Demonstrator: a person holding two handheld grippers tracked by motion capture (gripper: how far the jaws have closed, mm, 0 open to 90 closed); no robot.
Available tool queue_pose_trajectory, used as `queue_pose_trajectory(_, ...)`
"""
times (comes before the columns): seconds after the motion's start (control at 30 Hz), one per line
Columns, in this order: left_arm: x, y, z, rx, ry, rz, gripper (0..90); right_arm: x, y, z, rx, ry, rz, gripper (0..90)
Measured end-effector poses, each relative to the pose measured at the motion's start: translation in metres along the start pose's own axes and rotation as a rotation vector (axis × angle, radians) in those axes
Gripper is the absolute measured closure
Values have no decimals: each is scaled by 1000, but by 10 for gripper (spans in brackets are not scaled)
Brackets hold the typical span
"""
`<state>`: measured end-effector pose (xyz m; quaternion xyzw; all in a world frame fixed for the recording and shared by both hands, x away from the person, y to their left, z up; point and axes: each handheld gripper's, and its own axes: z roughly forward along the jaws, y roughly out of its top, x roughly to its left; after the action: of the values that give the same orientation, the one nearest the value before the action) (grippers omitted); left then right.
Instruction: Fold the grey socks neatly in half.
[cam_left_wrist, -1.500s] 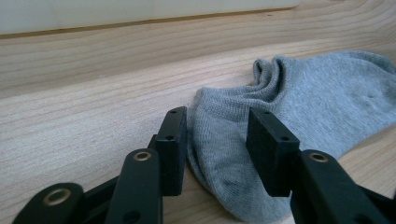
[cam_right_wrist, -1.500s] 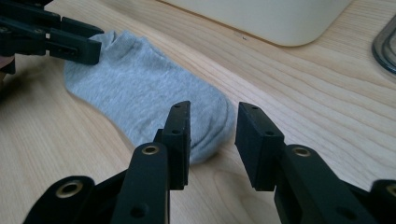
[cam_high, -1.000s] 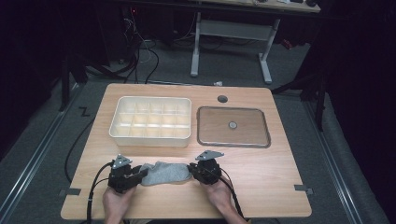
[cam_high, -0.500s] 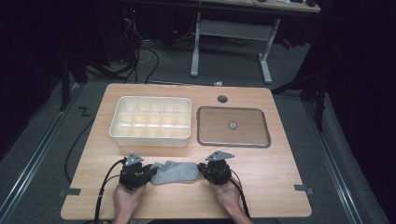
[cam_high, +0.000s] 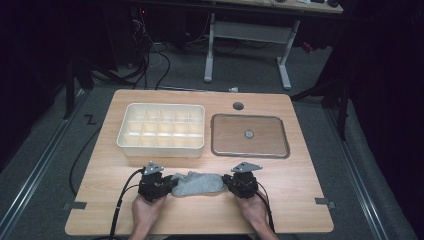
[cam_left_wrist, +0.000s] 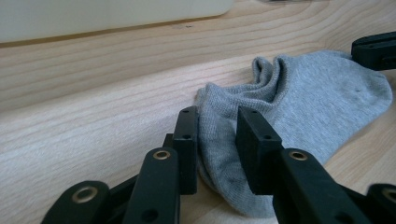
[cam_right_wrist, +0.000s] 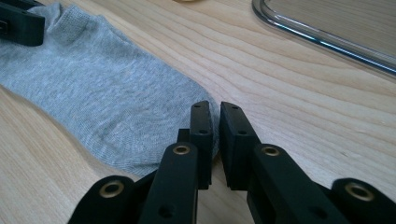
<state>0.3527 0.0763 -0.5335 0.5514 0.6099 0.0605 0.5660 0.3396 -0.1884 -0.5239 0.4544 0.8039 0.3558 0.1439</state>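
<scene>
A grey ankle sock (cam_high: 197, 183) lies flat on the wooden table (cam_high: 300, 200) near its front edge, stretched between my two grippers. My left gripper (cam_high: 171, 185) is at the sock's cuff end, and its jaws have just been closing. In the left gripper view the bunched cuff (cam_left_wrist: 217, 140) is pinched between them, left gripper (cam_left_wrist: 217, 126). My right gripper (cam_high: 227, 182) is shut on the toe end. In the right gripper view the jaws stand almost together on the sock's (cam_right_wrist: 102, 107) edge, right gripper (cam_right_wrist: 215, 114).
A white tray (cam_high: 160, 151) with several compartments stands behind the sock at the left. A brown tray with a metal rim (cam_high: 250, 116) lies to its right, with a small round thing (cam_high: 248, 134) at its middle. A cable hole (cam_high: 238, 106) is near the far edge.
Both hands have slid to the right along the front of the table, and the sock between them has moved along with them.
</scene>
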Motion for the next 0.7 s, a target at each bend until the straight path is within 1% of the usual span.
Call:
queue_pose_trajectory(0.13,-5,-2,6,8,-4,9,702,-5,-2,-3,4,-13,1,840)
queue_pose_trajectory(0.23,-9,-3,10,12,-9,13,701,-9,-4,-6,6,-19,10,840)
queue_pose_trajectory(0.5,-16,-6,18,23,-24,6,698,-19,-8,-11,7,-30,17,838)
queue_pose_trajectory(0.63,-19,-7,21,35,-29,20,697,-22,-9,-14,10,-33,21,837)
queue_pose_trajectory(0.7,-21,-7,23,39,-34,28,697,-24,-10,-15,9,-41,12,832)
